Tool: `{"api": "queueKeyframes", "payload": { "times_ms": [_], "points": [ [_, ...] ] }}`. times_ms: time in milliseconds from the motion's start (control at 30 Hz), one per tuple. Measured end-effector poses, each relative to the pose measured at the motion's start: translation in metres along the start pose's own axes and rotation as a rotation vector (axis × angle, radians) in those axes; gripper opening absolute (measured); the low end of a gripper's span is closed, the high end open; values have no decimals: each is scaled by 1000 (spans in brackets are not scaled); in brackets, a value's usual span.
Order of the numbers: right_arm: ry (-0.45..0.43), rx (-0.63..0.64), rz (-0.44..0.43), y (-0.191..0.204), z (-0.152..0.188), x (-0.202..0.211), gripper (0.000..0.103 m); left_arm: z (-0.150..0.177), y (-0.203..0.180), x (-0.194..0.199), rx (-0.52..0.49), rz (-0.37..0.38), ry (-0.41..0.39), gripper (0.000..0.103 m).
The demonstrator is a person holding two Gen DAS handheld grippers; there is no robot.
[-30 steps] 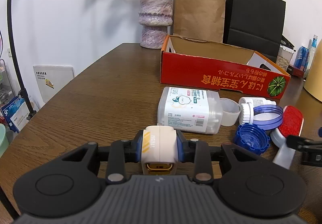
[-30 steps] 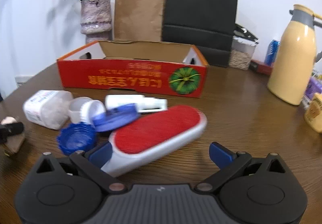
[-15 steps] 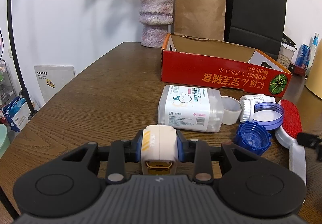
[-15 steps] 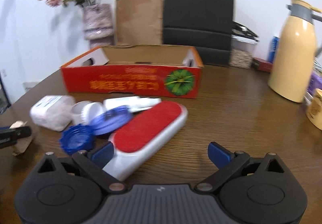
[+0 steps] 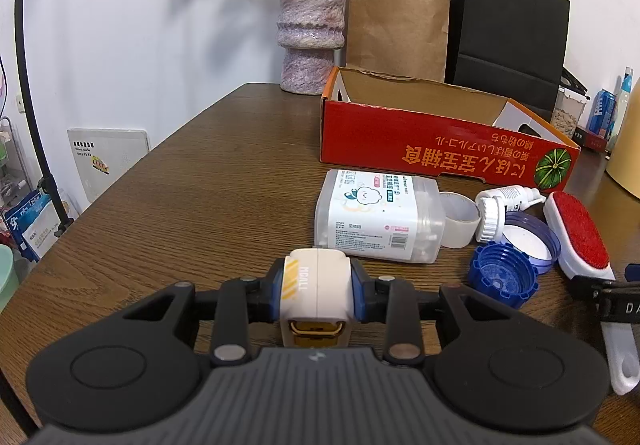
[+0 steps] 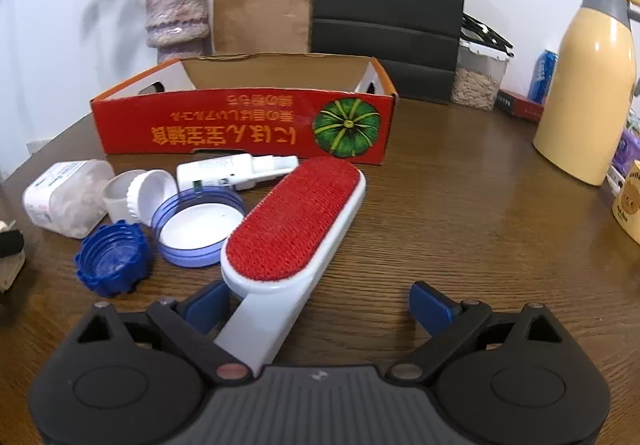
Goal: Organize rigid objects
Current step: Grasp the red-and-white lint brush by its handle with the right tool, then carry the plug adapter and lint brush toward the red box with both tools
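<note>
Presently my left gripper (image 5: 317, 295) clamps the cream case (image 5: 316, 285) | right gripper (image 6: 318, 307), jaws closing, straddles the lint brush (image 6: 294, 221) handle off-centre | risk: brush pivots, knocking blue cap (image 6: 114, 263).

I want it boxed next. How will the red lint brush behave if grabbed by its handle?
The lint brush looks stiff, so it likely lifts whole. Its wide red head sits far from the white handle, so it may droop. The smooth plastic handle could slip.

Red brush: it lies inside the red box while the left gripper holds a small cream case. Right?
Not quite. The brush lies on the table in front of the box, as the right wrist view shows. The left gripper does hold the cream case.
</note>
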State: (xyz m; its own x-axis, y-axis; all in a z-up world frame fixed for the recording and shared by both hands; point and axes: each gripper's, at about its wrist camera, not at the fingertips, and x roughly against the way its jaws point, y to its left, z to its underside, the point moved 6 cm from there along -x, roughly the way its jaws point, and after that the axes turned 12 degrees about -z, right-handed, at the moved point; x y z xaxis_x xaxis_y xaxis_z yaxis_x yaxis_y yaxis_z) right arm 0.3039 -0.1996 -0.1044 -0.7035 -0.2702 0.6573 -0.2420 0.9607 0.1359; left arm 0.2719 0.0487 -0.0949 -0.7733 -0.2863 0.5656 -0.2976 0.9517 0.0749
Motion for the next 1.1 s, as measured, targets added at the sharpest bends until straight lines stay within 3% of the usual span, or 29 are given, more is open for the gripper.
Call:
{"api": "queueKeyframes", "payload": {
  "times_ms": [233,300,400,433,1100],
  "points": [
    [-15,25,-17,8,-7,-10,96,0,0,0,1,1,1,33],
    [-26,9,-20,8,-9,-13,86,0,0,0,1,1,1,33],
    [-48,7,-52,9,-10,-9,58,0,0,0,-1,0,0,33],
    [-54,12,-45,10,-10,-8,57,0,0,0,-2,-1,0,33],
    [-190,17,-76,14,-10,29,56,-8,1,11,14,-10,-57,32]
  ]
}}
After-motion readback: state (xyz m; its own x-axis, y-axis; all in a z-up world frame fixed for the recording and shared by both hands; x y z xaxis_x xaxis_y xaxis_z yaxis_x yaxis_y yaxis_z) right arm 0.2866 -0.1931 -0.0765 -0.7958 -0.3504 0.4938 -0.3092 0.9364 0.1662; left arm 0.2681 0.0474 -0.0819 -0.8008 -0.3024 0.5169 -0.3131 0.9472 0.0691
